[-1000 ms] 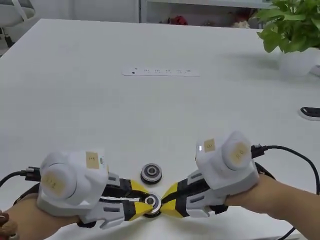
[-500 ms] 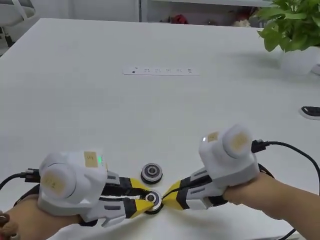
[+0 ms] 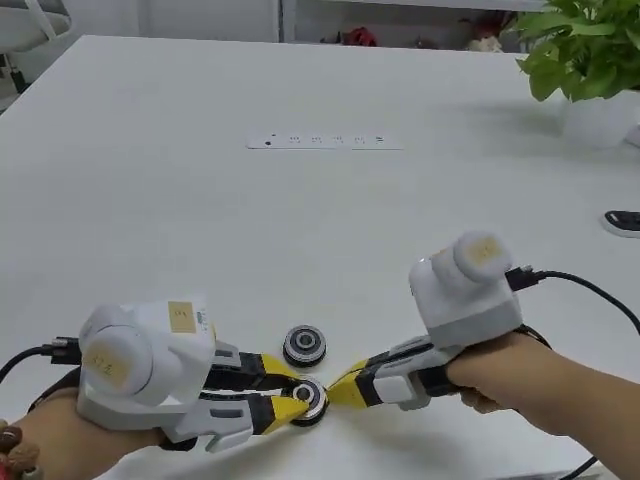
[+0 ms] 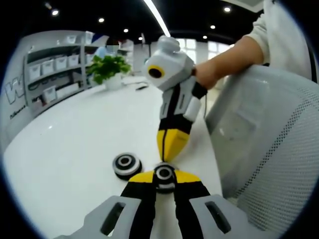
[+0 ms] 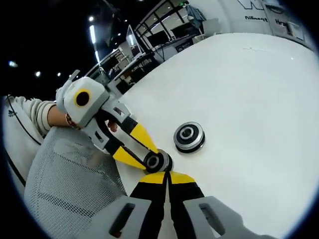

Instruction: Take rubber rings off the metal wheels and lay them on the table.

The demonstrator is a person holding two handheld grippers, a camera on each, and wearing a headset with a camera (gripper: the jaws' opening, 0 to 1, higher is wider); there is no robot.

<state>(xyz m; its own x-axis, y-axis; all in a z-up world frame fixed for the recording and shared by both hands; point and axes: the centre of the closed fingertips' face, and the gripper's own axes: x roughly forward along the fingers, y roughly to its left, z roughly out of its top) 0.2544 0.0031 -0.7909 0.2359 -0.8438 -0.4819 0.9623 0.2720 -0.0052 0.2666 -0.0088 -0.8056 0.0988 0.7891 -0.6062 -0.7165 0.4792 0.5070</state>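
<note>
Left gripper (image 3: 292, 392): your jaws are clamped across the held wheel (image 4: 164, 174), low by the table's near edge.
Right gripper (image 5: 168, 176): jaws pressed together, tips against that wheel's rim. Can't tell if they nip any rubber.
Hidden: yellow tips cover the held wheel's rim, so its rubber is unreadable.
Second wheel (image 3: 303, 345): lies flat just beyond, dark ring (image 5: 190, 148) on, apart from both grippers.
Cut off: black object (image 3: 622, 223) at the right frame edge.
Room: table (image 3: 320, 240) is open white top out to the power strip (image 3: 323, 142). Mesh chair (image 4: 269, 149) sits close behind the near edge.
</note>
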